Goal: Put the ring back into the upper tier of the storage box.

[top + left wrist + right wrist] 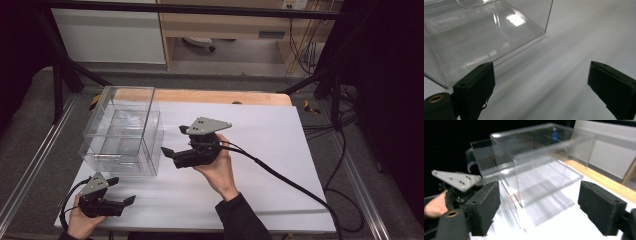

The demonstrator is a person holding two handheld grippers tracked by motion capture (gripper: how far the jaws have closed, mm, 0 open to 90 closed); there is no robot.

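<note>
A clear plastic box (122, 131) stands on the left part of the white table top (260, 150). My right gripper (173, 140) hovers just right of the box, pointing at its side, jaws open and nothing between them. In the right gripper view the box (536, 170) is close ahead of the right gripper (539, 207), and the left gripper (456, 182) shows beyond it in a hand. My left gripper (123, 191) rests near the front left corner, open and empty. In the left gripper view the box's lower corner (481, 32) lies ahead and to the left of the left gripper (541, 82).
A wooden strip (225, 96) runs along the table's far edge. Black frame posts (57, 85) stand at the back left and right. The right gripper's cable (290, 182) trails across the table to the front right, and more cables (340, 130) hang off the right side.
</note>
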